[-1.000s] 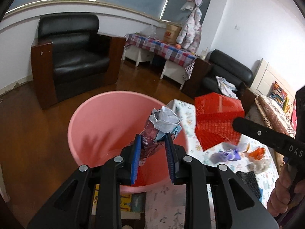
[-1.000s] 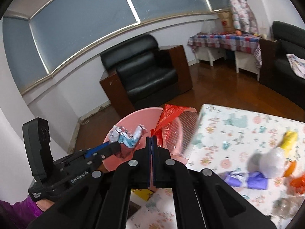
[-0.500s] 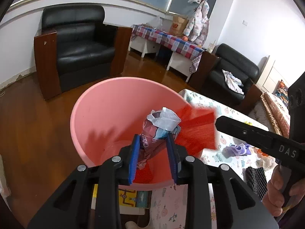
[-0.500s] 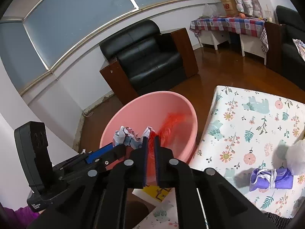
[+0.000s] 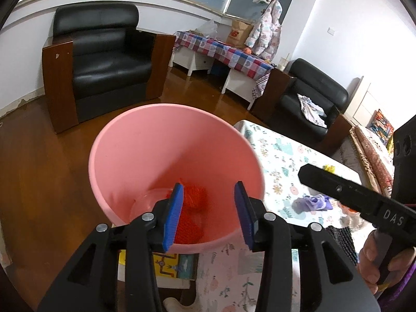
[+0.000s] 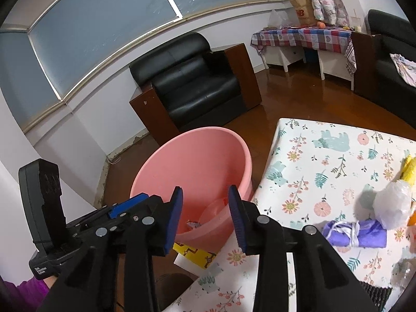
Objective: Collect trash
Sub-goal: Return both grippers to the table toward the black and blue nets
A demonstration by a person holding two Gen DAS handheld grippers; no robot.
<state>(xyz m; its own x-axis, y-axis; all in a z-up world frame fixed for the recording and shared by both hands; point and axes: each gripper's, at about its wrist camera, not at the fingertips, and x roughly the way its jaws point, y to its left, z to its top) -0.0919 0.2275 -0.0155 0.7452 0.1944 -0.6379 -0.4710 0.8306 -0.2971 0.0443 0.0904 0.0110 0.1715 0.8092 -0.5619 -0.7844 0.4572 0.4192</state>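
Landmark is the pink bin [image 5: 145, 156]; it sits on the floor just beside the floral-cloth table [image 6: 338, 161].

Red mesh trash [image 5: 191, 208] lies at the bottom of the bin, with a crumpled wrapper [image 6: 193, 225] next to it.

More trash waits on the table, right of the bin: purple bundle [image 6: 356, 234], clear plastic wad [image 6: 395, 205], yellow scrap [image 6: 410, 166].

Risks, as I judge them:
- Both tools are crowded over one opening, so they could clip each other or the rim as I pull out.
- The light bin may tip if bumped.
- Table pieces are small and soft, so a shallow pinch could drop them short of the bin.

Pose: left gripper [image 5: 209, 214] is above the bin mouth, angled down into it, jaws opening, nothing between the pads. Right gripper [image 6: 205, 217] is at the bin's near rim, angled down, jaws opening and also empty. Hand [image 5: 374, 257] is on the right tool's handle.
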